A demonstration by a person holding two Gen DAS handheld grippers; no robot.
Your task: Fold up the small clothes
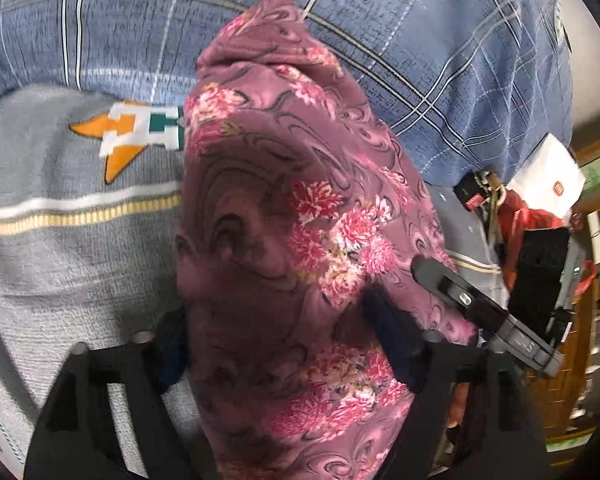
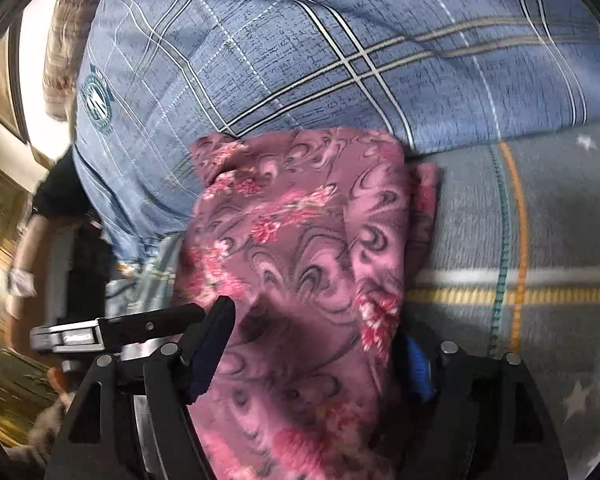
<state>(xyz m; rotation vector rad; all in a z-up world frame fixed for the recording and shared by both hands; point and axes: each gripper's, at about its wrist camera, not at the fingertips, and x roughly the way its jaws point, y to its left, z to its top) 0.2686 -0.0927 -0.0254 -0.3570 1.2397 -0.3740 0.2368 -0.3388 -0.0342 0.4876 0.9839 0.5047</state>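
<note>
Between both claws' spread jaws, pink floral cloth (image 1: 284,216); on grey blanket (image 1: 52,240), letter "H".

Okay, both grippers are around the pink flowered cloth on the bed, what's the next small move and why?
Probably close the right gripper on the pink floral cloth, then lift. The cloth lies bunched between its jaws, which look apart rather than pinching, and it rests on the grey blanket beside the blue plaid pillow. The left gripper also straddles the cloth, so both could lift it to spread it out.
</note>
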